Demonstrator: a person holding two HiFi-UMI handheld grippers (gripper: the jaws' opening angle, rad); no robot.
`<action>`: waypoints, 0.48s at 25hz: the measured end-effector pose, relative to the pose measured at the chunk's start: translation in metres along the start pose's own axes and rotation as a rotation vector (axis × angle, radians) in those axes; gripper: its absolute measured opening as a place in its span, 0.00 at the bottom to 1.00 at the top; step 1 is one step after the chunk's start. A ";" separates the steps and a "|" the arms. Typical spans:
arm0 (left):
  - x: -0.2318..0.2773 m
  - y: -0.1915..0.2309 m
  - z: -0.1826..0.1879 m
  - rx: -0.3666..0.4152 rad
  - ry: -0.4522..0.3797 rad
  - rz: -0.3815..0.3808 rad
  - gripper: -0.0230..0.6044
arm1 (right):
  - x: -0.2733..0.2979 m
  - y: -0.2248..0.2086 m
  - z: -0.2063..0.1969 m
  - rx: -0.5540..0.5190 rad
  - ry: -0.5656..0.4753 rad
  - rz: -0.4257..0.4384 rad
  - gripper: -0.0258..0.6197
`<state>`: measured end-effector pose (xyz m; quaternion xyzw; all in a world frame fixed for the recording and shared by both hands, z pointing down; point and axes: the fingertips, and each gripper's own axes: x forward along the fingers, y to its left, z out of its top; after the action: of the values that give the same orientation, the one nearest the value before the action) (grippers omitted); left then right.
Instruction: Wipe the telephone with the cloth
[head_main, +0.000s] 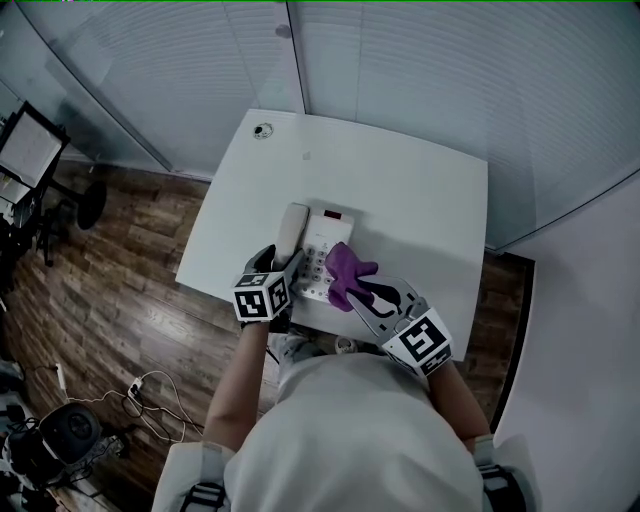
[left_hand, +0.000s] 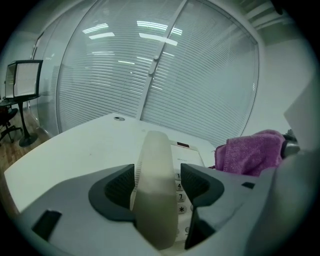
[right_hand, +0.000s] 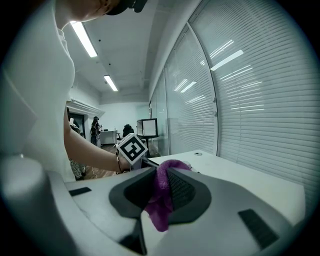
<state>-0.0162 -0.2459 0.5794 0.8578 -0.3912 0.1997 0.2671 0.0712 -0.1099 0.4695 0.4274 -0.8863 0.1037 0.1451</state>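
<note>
A white desk telephone (head_main: 326, 240) lies near the front edge of the white table (head_main: 400, 180). Its cream handset (head_main: 292, 235) rests along the phone's left side. My left gripper (head_main: 287, 270) straddles the handset's near end. In the left gripper view the handset (left_hand: 156, 200) stands between the dark pads (left_hand: 117, 187), and keypad shows in a gap at the right pad. My right gripper (head_main: 358, 290) is shut on a purple cloth (head_main: 345, 270), which lies over the phone's keypad. The cloth (right_hand: 161, 197) hangs pinched between that gripper's pads.
A round cable grommet (head_main: 263, 130) sits in the table's far left corner. Glass walls with blinds (head_main: 420, 60) stand behind the table. Wood floor lies to the left, with a screen on a stand (head_main: 30, 150) and cables (head_main: 140, 390).
</note>
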 end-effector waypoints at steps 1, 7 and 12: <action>-0.002 0.000 0.001 -0.006 -0.008 0.005 0.47 | -0.001 0.000 -0.001 -0.003 0.000 0.001 0.16; -0.019 0.000 0.009 -0.033 -0.060 0.027 0.47 | -0.005 0.001 -0.001 -0.012 -0.012 0.001 0.16; -0.037 -0.009 0.017 -0.066 -0.111 0.005 0.47 | -0.003 0.000 0.007 -0.002 -0.040 -0.001 0.16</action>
<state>-0.0295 -0.2307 0.5428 0.8574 -0.4137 0.1397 0.2725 0.0717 -0.1098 0.4622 0.4297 -0.8889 0.0940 0.1277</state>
